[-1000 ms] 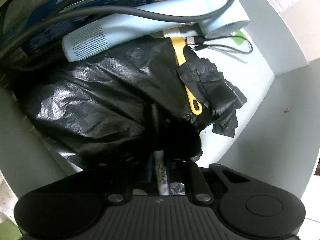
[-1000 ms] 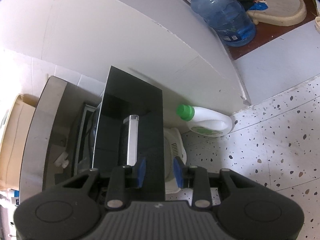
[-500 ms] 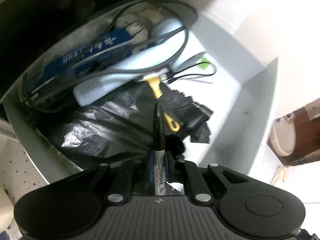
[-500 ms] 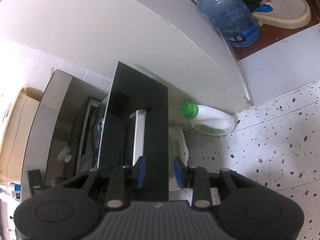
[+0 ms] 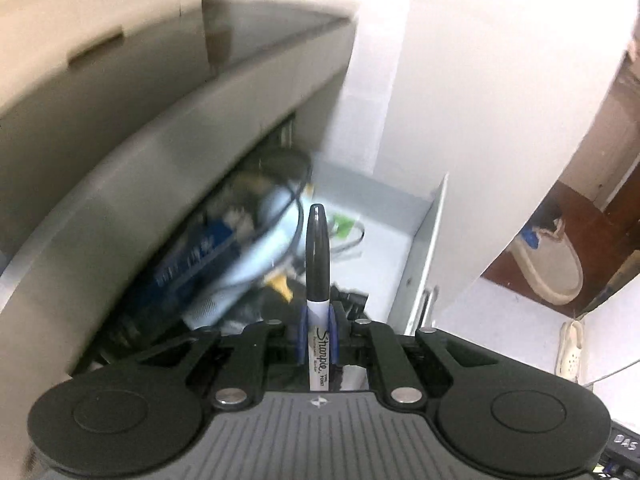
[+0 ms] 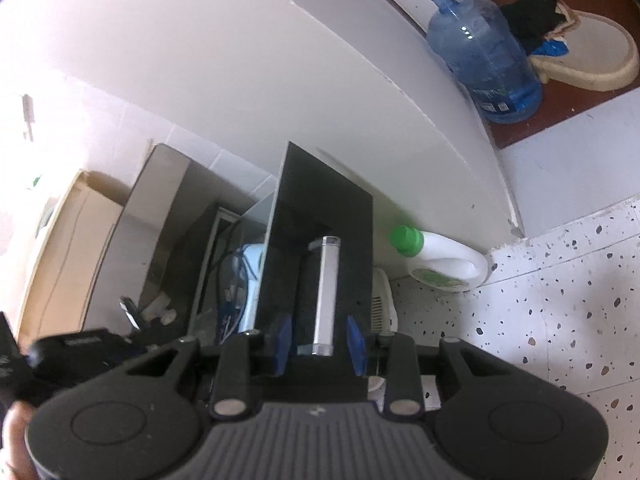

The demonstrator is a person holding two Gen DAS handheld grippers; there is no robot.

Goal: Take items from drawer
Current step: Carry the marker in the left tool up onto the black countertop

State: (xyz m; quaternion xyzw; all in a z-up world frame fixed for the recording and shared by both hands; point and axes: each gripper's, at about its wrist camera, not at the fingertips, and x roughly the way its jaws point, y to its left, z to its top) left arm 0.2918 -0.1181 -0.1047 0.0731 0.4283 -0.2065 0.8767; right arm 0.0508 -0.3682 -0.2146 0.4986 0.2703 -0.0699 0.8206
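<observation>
Black marker (image 5: 318,264) stands upright, pinched between the left gripper (image 5: 318,334) jaws — open drawer (image 5: 420,248) beyond, contents blurred. Right gripper (image 6: 318,338) jaws spread either side of the drawer's silver handle (image 6: 326,292) — detergent bottle (image 6: 440,258) beyond.

Left wrist view: sits behind left claw (image 5: 318,334), looks forward and down into open drawer (image 5: 424,236) from close above; picture motion-blurred, drawer contents hard to make out. Right wrist view: sits behind right claw (image 6: 318,340), close against black drawer front (image 6: 352,216), faces along it toward wall and speckled floor (image 6: 560,300). Shared: drawer interior, probably same pale-blue item (image 6: 252,264), plus beige mat (image 5: 556,268) on far floor.
</observation>
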